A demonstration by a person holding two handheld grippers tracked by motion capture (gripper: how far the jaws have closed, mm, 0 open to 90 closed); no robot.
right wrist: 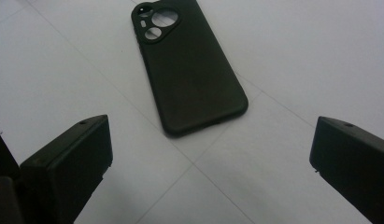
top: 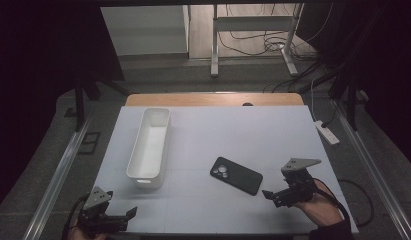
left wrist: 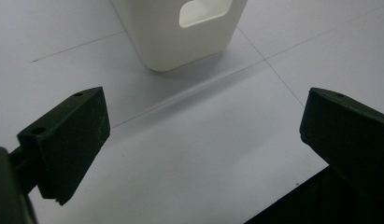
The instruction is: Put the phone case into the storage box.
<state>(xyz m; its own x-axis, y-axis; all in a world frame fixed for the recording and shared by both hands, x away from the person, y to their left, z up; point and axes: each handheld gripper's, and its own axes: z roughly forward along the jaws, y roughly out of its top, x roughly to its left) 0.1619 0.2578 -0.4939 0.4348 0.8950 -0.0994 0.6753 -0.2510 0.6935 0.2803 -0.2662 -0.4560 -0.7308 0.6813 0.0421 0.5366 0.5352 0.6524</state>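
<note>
White table top [top: 273,135], big flat sheet w/ faint seams. Long white plastic bin [top: 149,146] stands left of centre, empty. Black phone w/ matte case [top: 236,175] lies camera-side up, mid-right, apart from bin. Right gripper [top: 273,194] just beside phone's near end, jaws wide apart, nothing held. Left gripper [top: 124,216] near bin's handle end, jaws wide, empty. Step, prob: approach to phone; next needs jaws straddling its narrow sides

Black grippers [top: 269,194] (grey triangular plates, trailing cables)
</note>
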